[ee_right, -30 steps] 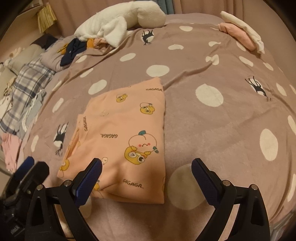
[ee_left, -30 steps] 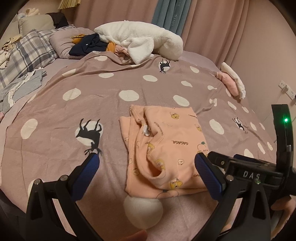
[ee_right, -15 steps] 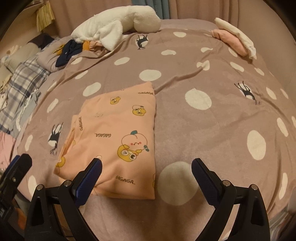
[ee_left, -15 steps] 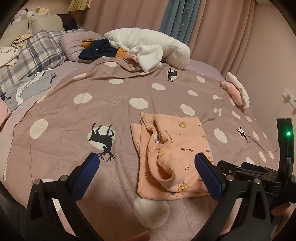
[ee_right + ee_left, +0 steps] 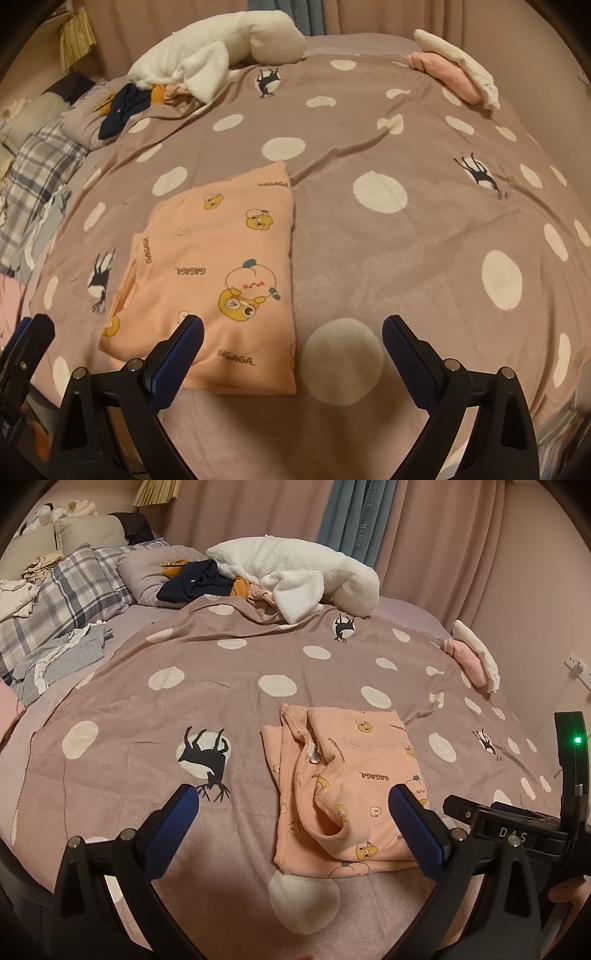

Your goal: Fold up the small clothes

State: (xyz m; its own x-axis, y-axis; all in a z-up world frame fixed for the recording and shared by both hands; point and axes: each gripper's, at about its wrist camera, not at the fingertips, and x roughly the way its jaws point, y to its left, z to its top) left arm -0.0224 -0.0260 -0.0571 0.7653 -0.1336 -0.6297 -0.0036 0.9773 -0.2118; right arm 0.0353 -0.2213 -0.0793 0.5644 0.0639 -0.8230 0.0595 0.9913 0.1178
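Note:
A small peach garment with yellow cartoon prints [image 5: 343,786] lies folded into a rectangle on the mauve dotted blanket [image 5: 221,686]. It also shows in the right wrist view [image 5: 218,273], flat with a straight right edge. My left gripper [image 5: 295,812] is open and empty, held above the blanket near the garment's near left edge. My right gripper [image 5: 291,332] is open and empty, above the garment's near right corner. The right gripper's body shows at the right of the left wrist view [image 5: 517,834].
A white fleece blanket [image 5: 299,572] and dark clothes [image 5: 192,583] lie at the far side. Plaid pillows [image 5: 66,598] and grey clothes [image 5: 59,661] are at the left. A folded pink and white stack [image 5: 458,70] sits at the far right edge.
Both grippers have pulled back and up from the folded garment, which now looks smaller and farther away. The garment has not moved.

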